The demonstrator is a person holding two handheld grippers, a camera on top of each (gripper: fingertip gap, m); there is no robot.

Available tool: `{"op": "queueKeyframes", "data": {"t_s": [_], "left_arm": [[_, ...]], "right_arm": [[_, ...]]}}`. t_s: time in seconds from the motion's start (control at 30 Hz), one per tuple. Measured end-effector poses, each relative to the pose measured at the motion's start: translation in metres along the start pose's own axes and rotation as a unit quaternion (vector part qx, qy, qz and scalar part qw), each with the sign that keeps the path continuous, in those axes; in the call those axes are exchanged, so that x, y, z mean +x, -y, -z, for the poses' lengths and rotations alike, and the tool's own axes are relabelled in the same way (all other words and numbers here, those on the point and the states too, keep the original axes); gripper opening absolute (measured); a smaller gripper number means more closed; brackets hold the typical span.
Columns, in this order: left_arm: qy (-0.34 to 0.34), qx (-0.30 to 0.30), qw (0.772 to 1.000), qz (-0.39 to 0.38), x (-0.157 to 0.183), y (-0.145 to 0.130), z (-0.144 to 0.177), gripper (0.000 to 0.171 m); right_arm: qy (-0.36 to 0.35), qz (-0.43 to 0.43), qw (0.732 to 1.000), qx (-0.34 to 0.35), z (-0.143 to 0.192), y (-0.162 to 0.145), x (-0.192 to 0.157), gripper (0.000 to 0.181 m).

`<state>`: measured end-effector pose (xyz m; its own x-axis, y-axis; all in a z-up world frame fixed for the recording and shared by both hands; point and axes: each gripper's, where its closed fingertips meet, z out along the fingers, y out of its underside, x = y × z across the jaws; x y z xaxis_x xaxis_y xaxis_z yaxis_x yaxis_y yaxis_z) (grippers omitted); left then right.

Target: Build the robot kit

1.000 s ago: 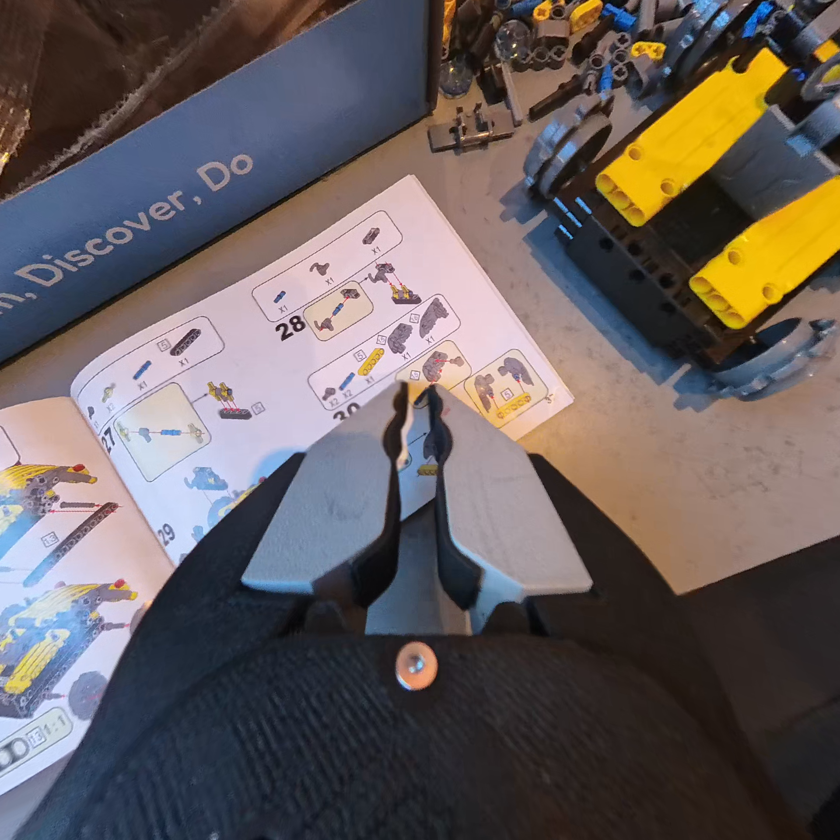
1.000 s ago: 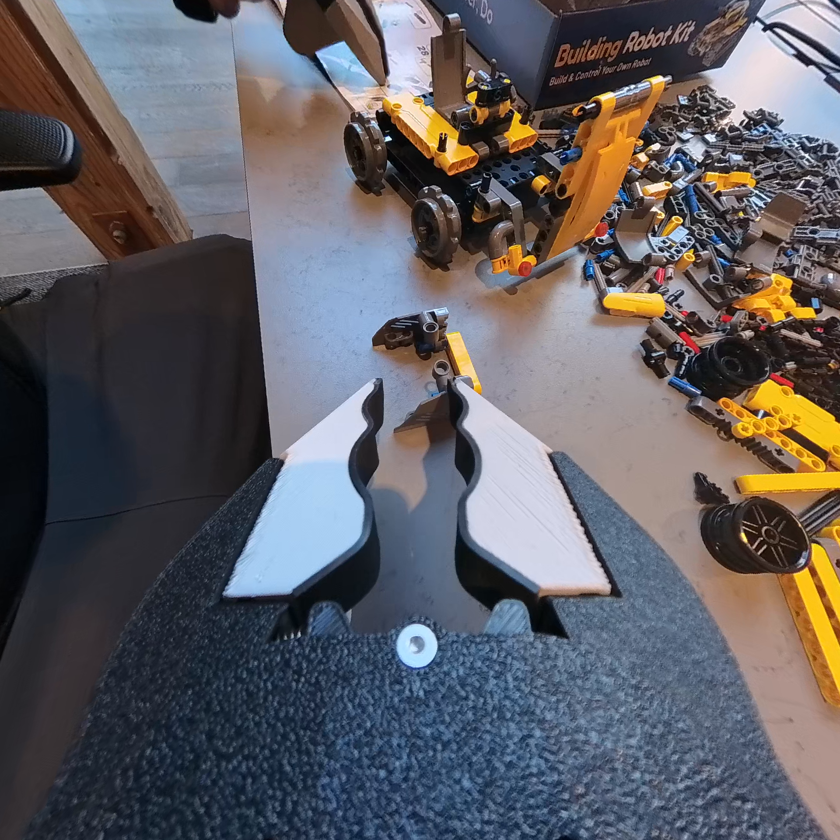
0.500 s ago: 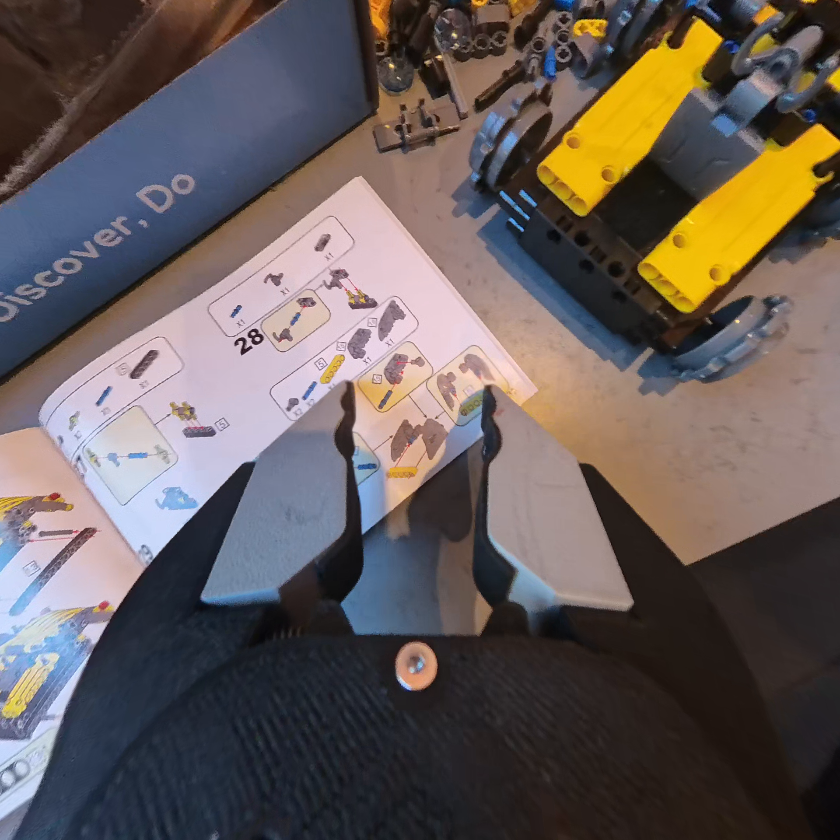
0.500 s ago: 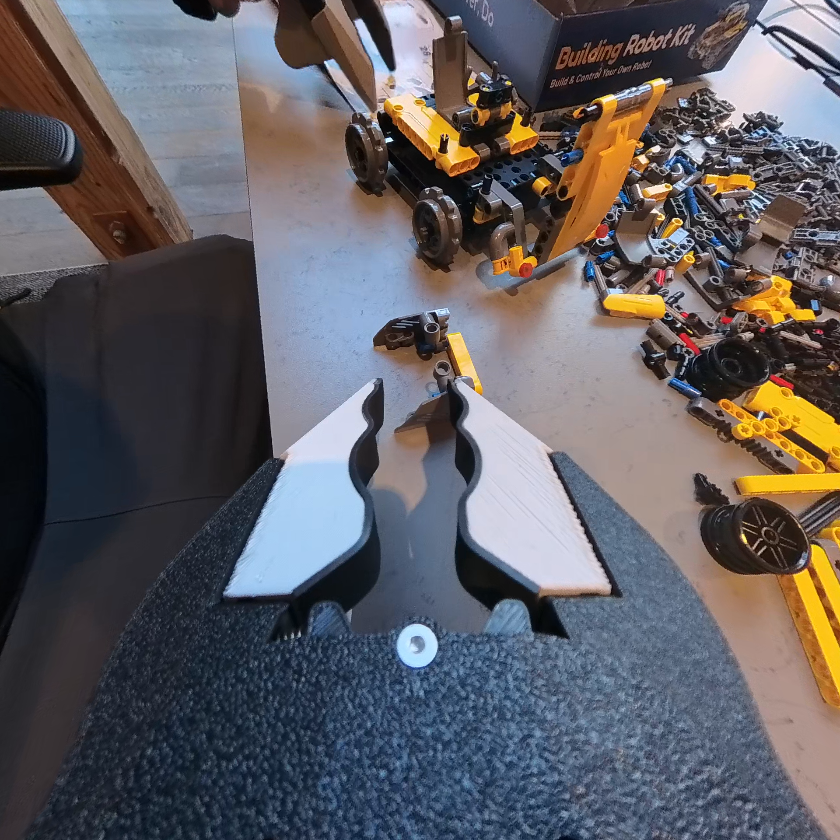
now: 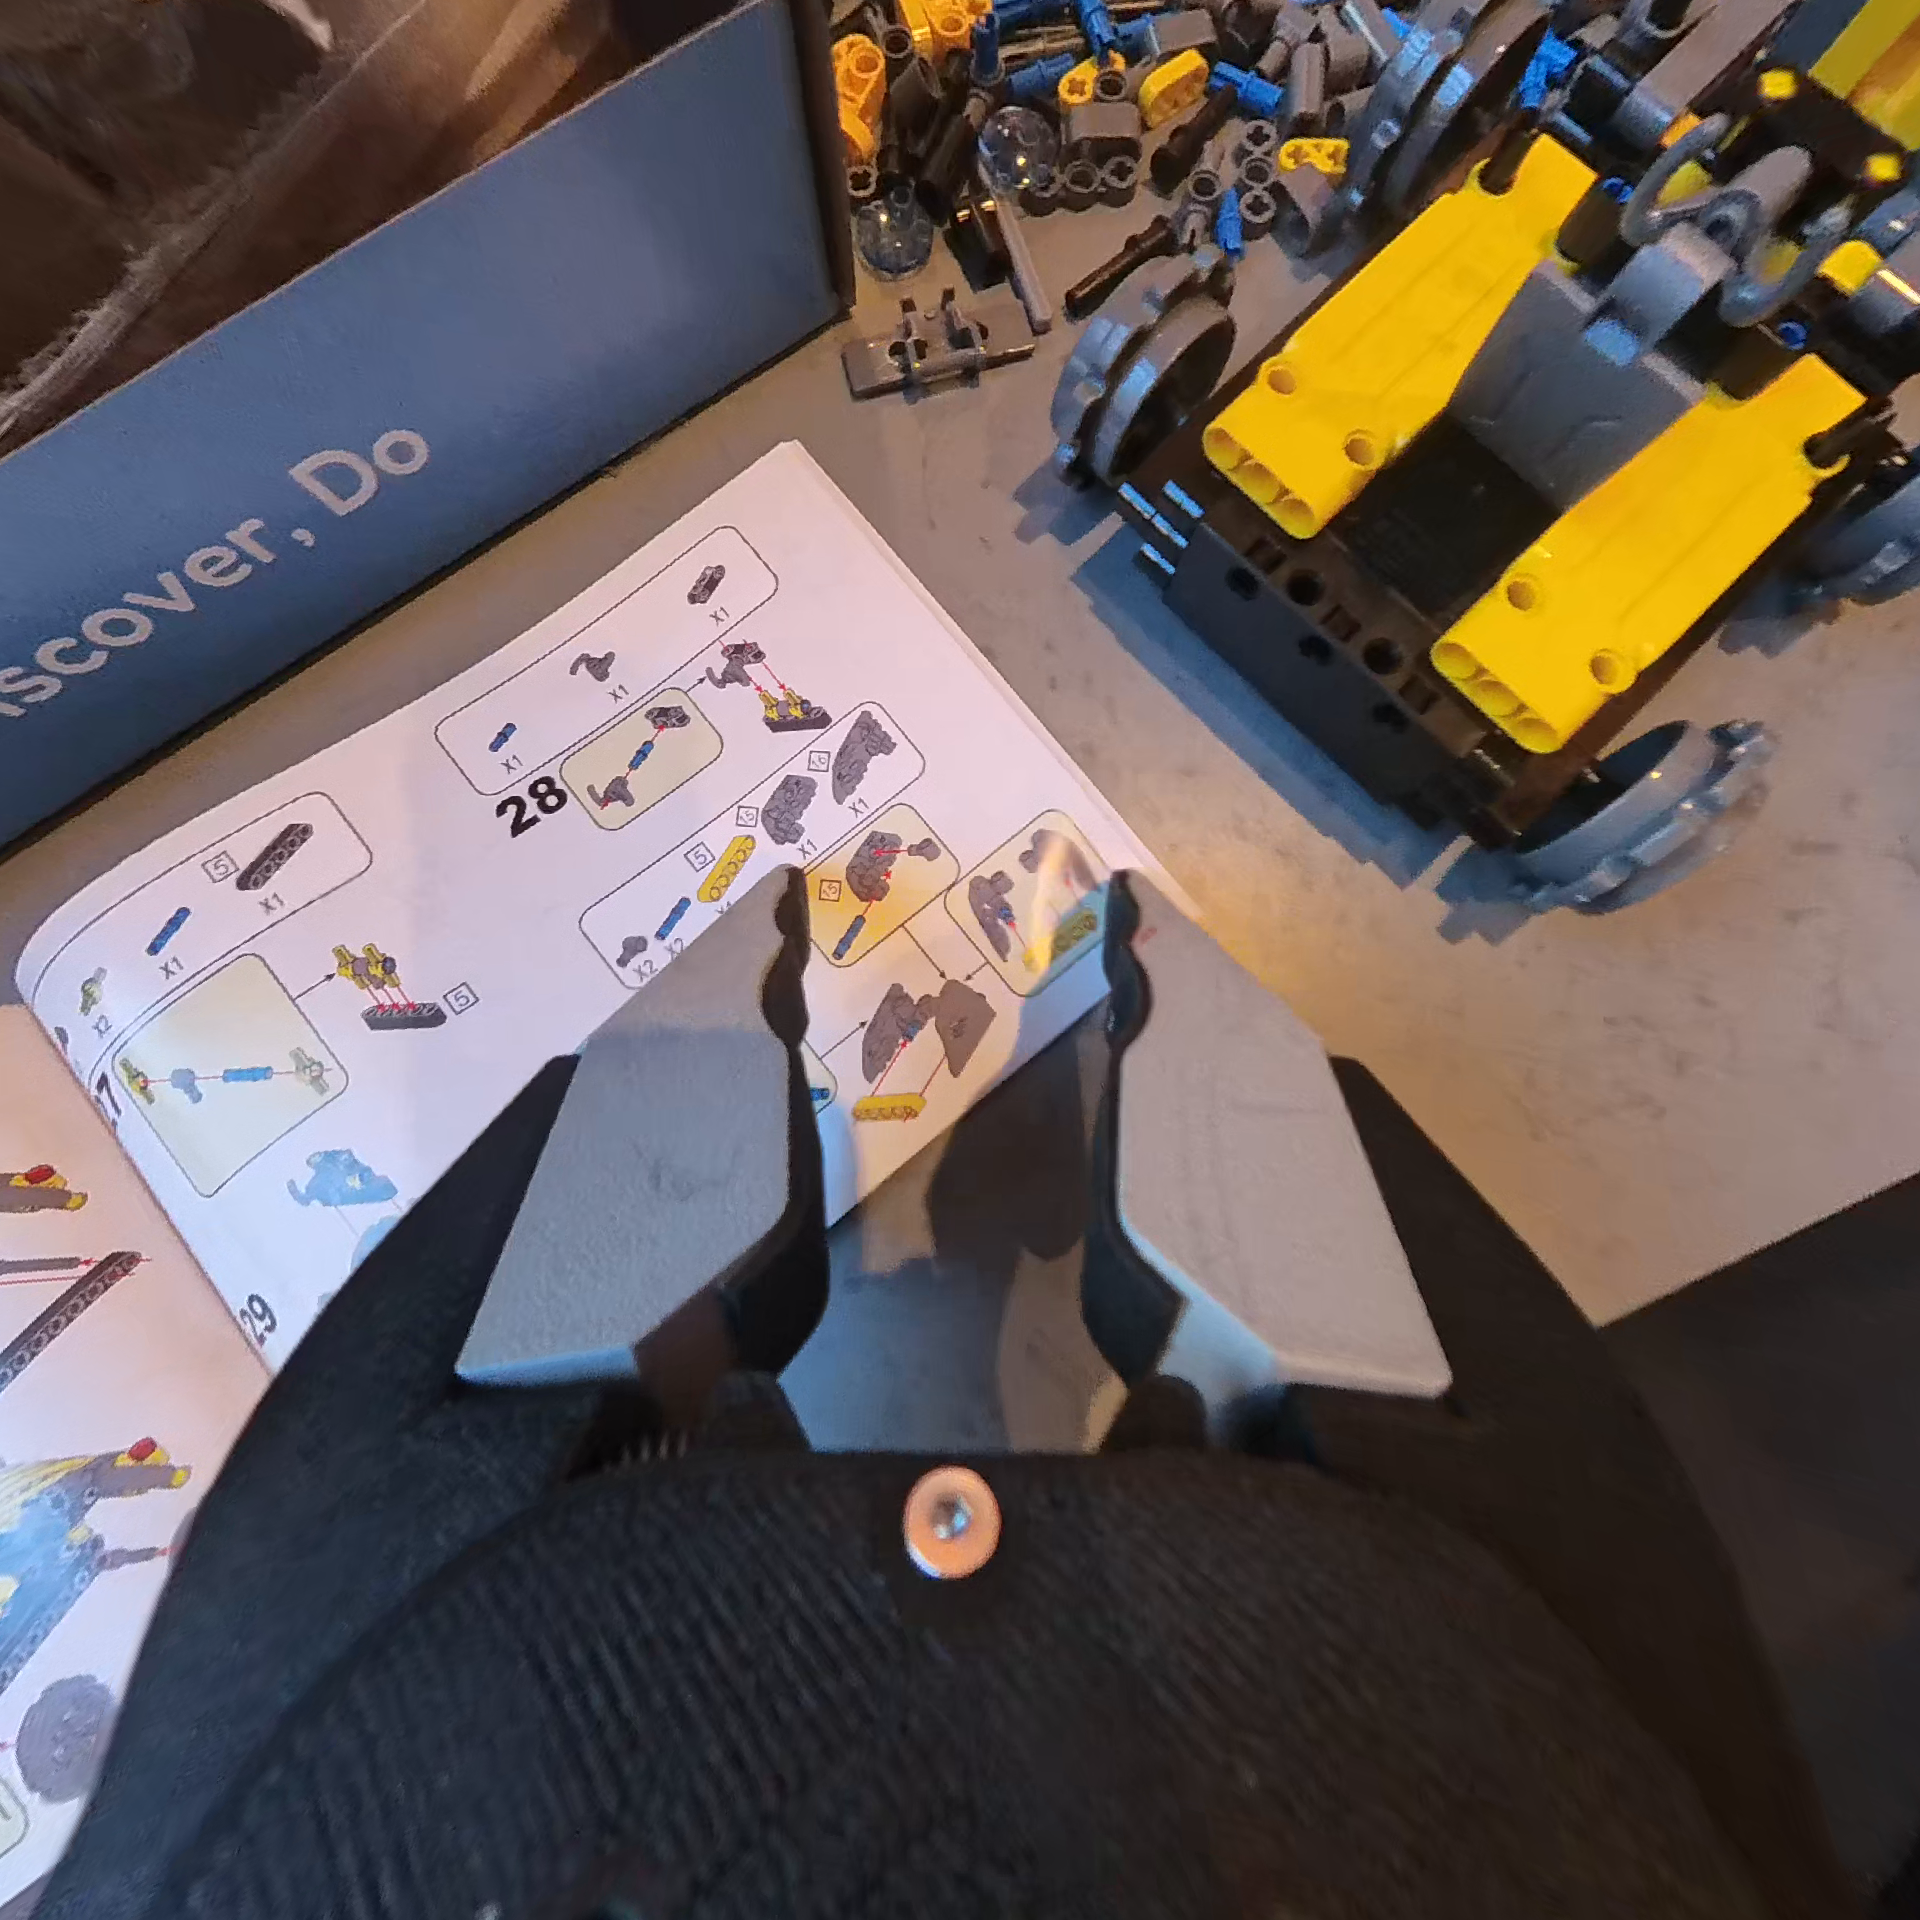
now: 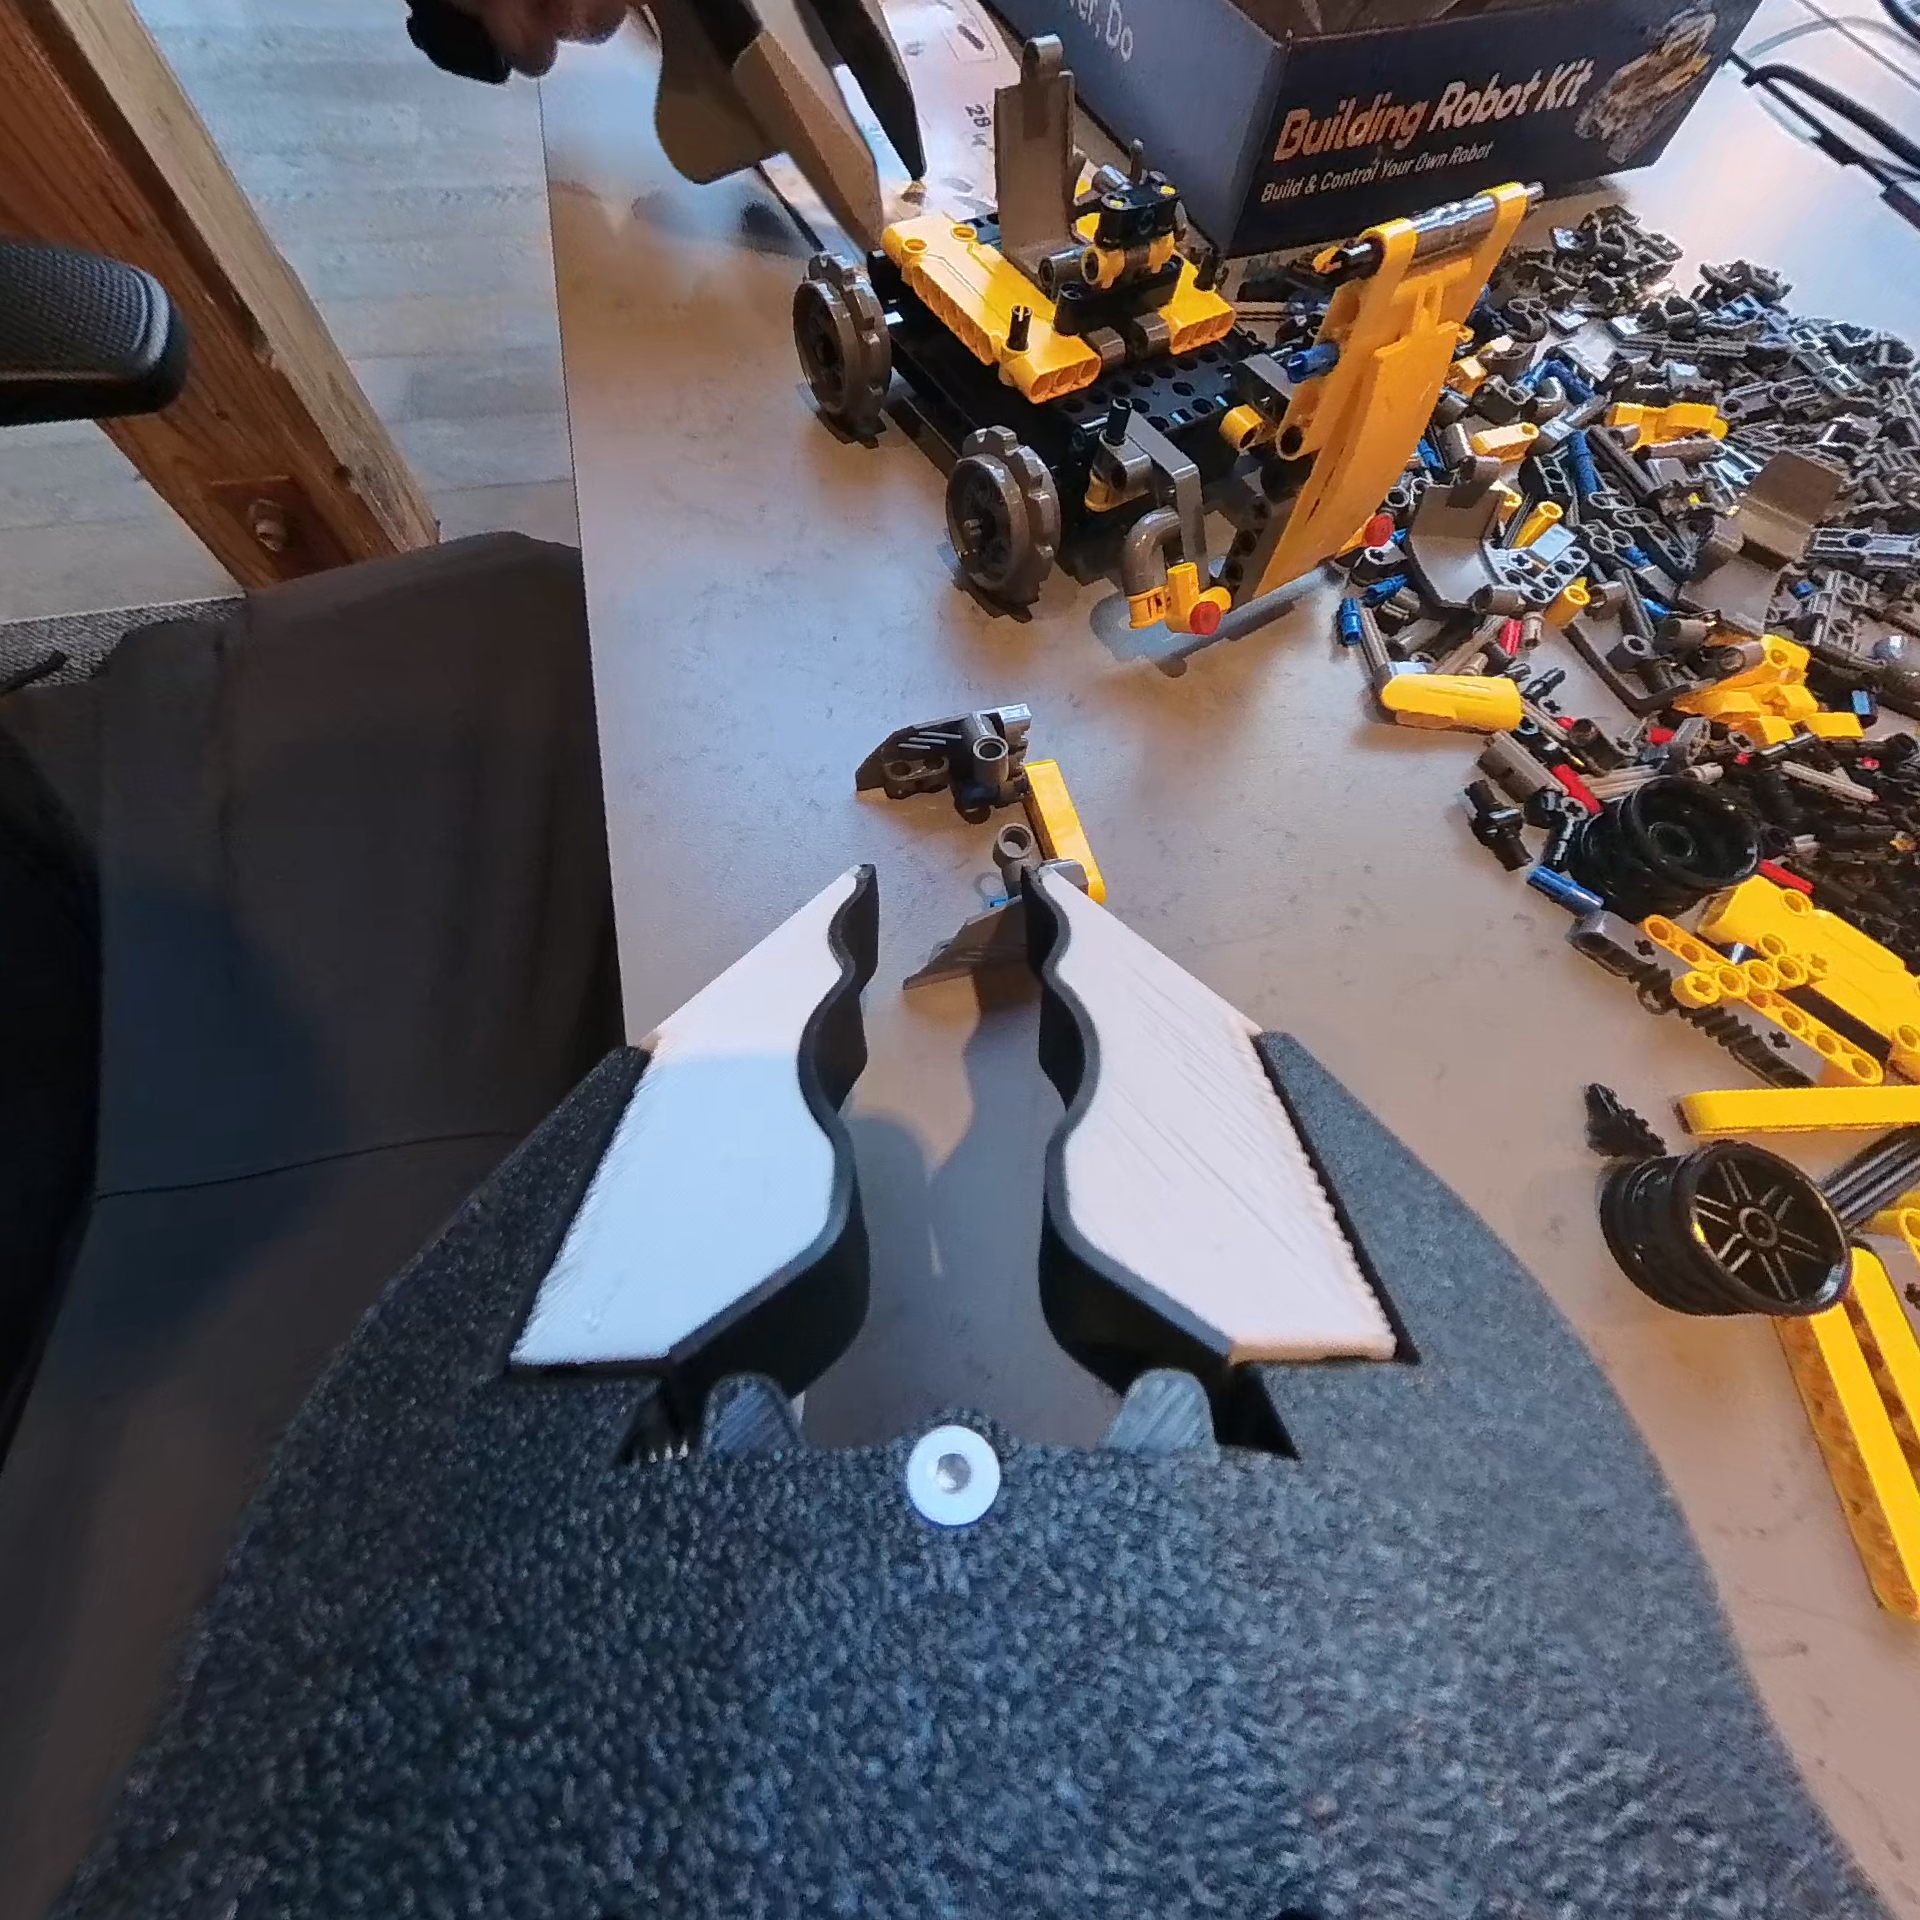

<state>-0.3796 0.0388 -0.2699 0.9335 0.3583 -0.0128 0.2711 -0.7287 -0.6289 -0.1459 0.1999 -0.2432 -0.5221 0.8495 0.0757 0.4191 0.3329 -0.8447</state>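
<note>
The right hand-held gripper point(image 6: 951, 894) hovered low over the grey desk point(image 6: 727, 644), fingers parted to a moderate gap and holding nothing. A small dark grey wedge piece point(image 6: 977, 940) lay on the desk between the fingertips, partly hidden by the right finger (contact could not be told). Just beyond it lay a yellow beam point(image 6: 1055, 816) joined to a dark grey panel assembly point(image 6: 940, 753). Off to the right, a black spoked wheel point(image 6: 1730, 1242) and a wide scatter of loose building parts point(image 6: 1714, 665).

The left hand-held gripper point(image 5: 956, 914) was spread wide and empty above the lower corner of an open instruction booklet point(image 5: 436, 831), which lay flat on the desk. Near the booklet's right edge stood a partly built yellow and black vehicle point(image 5: 1455, 540) with grey toothed wheels. A flat dark grey connector piece point(image 5: 930, 348) lay apart, between booklet and parts pile. Farthest back, a blue cardboard kit box point(image 5: 416, 332) stood just behind the booklet.
</note>
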Motion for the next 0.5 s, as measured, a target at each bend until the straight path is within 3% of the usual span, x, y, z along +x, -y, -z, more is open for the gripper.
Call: {"op": "queueKeyframes", "data": {"t_s": [0.5], "left_arm": [[0.018,0.023,0.999,0.025,-0.0078,0.001,-0.0001,0.042]], "right_arm": [[0.001,0.0,1.0,0.0,0.0001,-0.0002,-0.0012,0.027]]}}
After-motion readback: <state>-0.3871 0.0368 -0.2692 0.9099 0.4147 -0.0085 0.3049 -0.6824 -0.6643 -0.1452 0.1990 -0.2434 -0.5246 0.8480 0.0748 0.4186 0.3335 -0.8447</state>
